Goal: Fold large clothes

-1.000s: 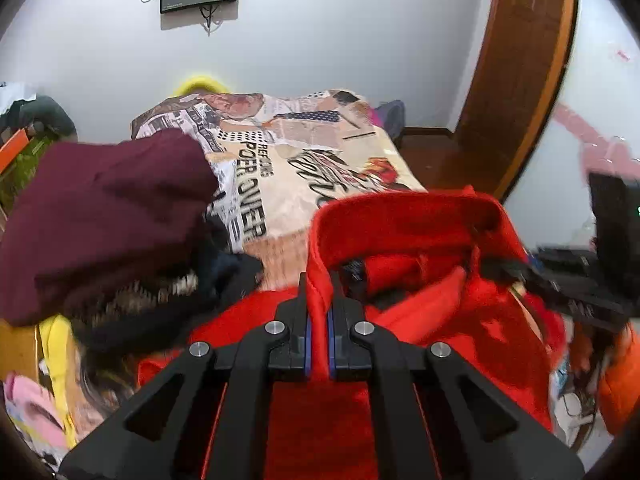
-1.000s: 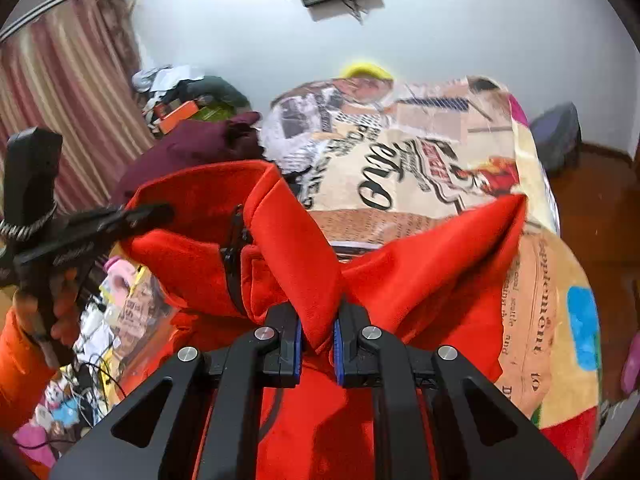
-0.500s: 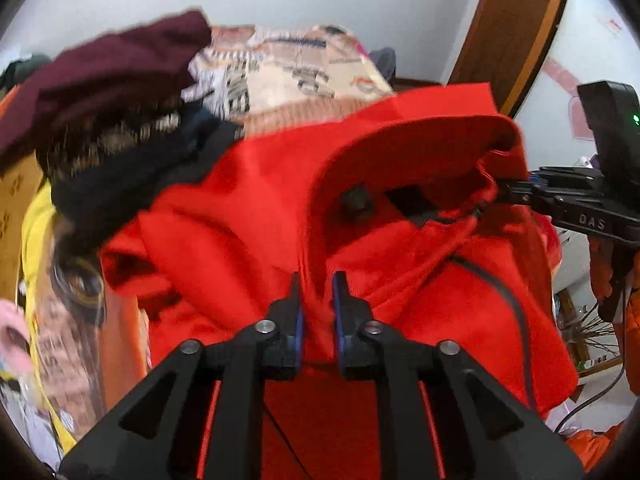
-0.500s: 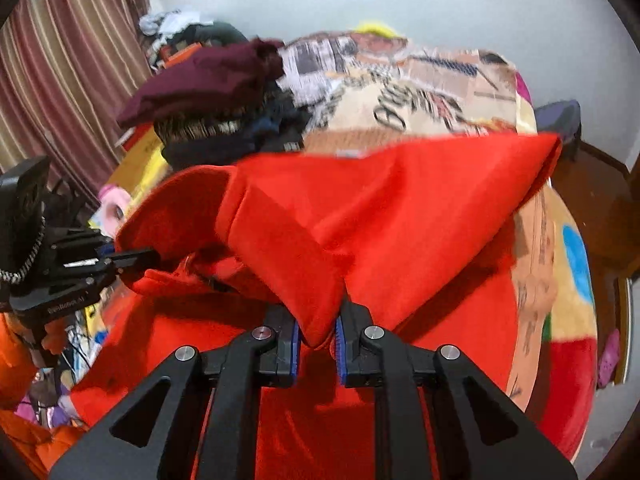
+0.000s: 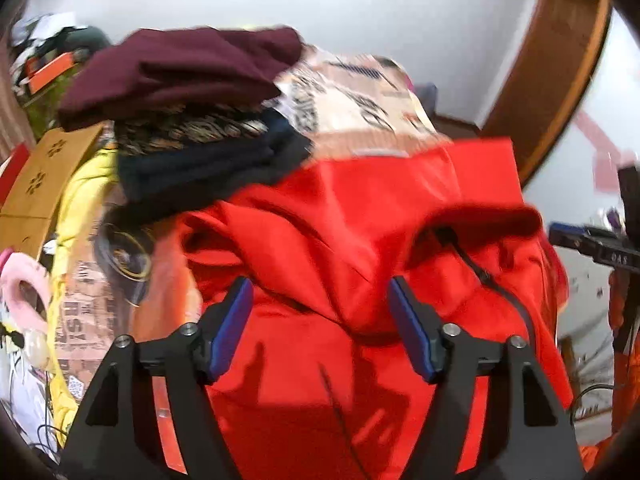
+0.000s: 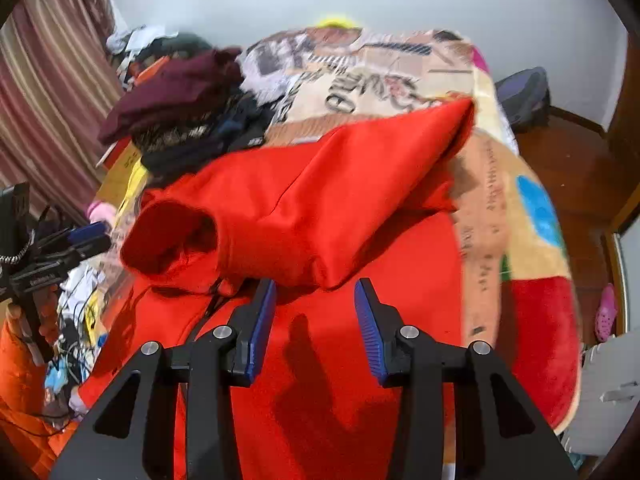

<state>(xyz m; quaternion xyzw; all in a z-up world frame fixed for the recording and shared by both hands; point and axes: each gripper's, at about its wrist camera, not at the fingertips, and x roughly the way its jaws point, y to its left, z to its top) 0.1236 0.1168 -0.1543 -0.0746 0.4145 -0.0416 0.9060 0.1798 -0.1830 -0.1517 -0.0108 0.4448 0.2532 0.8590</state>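
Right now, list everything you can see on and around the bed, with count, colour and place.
jacket: one, red, spread on the bed, top part folded over
blanket: one, beige with printed text and colour patches, covering the bed
clothes stack: one pile, maroon on top, patterned and dark items below, on the bed's left side
curtain: one, striped red and tan, far left
door: one, brown wood, right
slipper: one, pink, on the floor at right
left gripper: black with blue pads, opening, jacket fabric between them
right gripper: black with blue pads, opening, above the jacket
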